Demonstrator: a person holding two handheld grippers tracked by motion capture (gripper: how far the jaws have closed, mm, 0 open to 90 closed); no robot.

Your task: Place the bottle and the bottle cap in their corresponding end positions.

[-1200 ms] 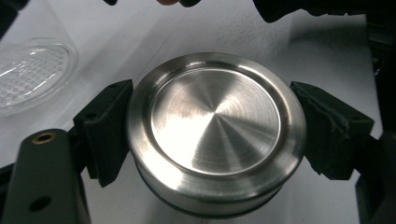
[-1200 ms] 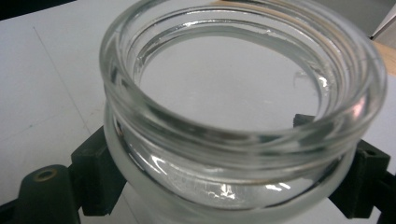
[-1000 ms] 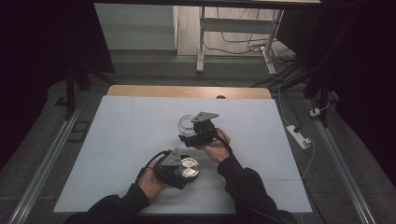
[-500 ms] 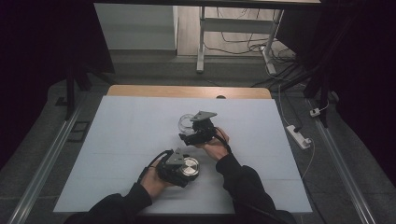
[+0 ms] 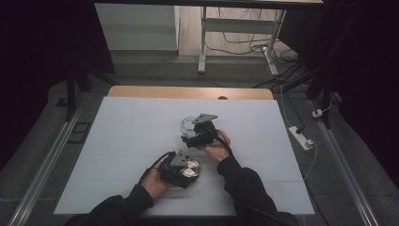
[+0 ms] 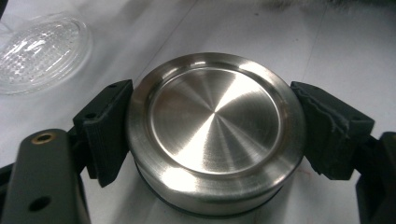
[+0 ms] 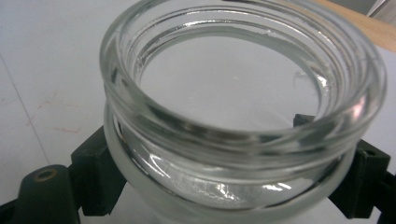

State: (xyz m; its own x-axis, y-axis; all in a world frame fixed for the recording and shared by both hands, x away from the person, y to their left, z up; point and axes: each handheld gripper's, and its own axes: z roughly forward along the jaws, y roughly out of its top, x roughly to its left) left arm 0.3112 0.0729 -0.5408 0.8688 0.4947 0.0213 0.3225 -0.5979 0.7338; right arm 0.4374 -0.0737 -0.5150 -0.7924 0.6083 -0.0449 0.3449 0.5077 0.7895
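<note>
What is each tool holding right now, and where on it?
Left tool clamps the metal lid by opposite sides of its rim. Right tool grips the glass jar around its body, below the neck.

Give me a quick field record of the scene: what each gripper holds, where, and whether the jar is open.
left gripper: shut on the steel lid, jaws on its sides
steel lid position: low on the white table, near the person
right gripper: shut on the glass jar, below its rim
glass jar state: upright, mouth open, looks empty
gap: lid and jar apart, lid nearer the person
</note>
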